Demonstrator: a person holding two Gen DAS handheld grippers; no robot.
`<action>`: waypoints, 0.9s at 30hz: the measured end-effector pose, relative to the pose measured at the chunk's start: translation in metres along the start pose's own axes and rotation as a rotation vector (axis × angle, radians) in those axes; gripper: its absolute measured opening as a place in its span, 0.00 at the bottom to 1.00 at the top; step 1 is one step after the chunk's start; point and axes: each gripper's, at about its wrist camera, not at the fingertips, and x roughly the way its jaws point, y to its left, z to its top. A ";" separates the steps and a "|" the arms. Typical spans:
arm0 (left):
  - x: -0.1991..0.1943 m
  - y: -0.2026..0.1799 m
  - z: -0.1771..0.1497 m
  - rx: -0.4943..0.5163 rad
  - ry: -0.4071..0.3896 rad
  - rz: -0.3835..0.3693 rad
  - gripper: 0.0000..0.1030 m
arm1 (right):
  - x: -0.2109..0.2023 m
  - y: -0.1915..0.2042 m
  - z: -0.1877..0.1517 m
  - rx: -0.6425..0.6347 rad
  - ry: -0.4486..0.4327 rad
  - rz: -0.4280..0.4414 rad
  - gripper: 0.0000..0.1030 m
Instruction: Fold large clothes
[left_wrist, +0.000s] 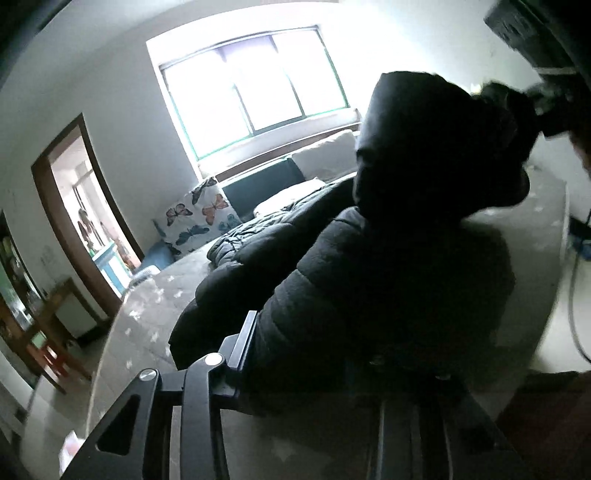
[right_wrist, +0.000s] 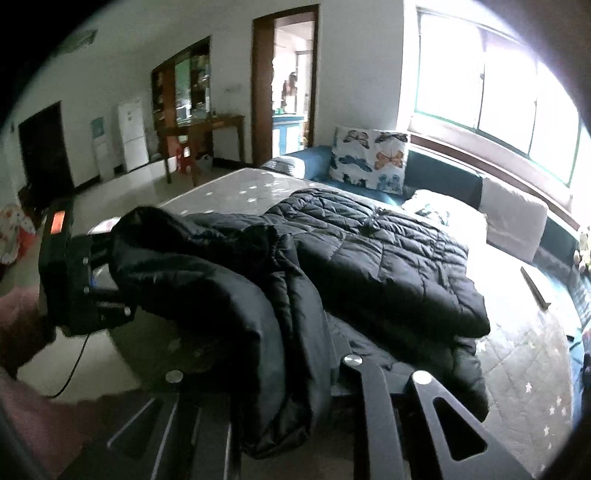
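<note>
A large black quilted puffer jacket lies across a grey star-patterned bed. Its near part is lifted between both grippers. My right gripper is shut on a thick bunch of jacket fabric that drapes over its fingers. In the left wrist view, that gripper holds a raised fold at the upper right. My left gripper has the jacket filling its jaws, with only its left finger visible. From the right wrist view, the left gripper grips the jacket's edge at the far left.
A butterfly pillow, a blue sofa and white cushions line the window side of the bed. A doorway with a person beyond it, a wooden table and a white fridge stand across the tiled floor. A cable hangs under the left gripper.
</note>
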 end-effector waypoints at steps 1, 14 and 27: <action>-0.012 0.000 -0.004 -0.008 -0.002 -0.012 0.38 | -0.004 0.004 -0.002 -0.006 0.002 0.007 0.17; -0.059 0.029 0.000 -0.120 0.027 -0.074 0.38 | -0.020 0.017 0.022 -0.049 0.020 0.039 0.17; 0.109 0.131 0.180 -0.123 0.050 0.075 0.38 | 0.091 -0.092 0.156 0.006 -0.003 0.002 0.17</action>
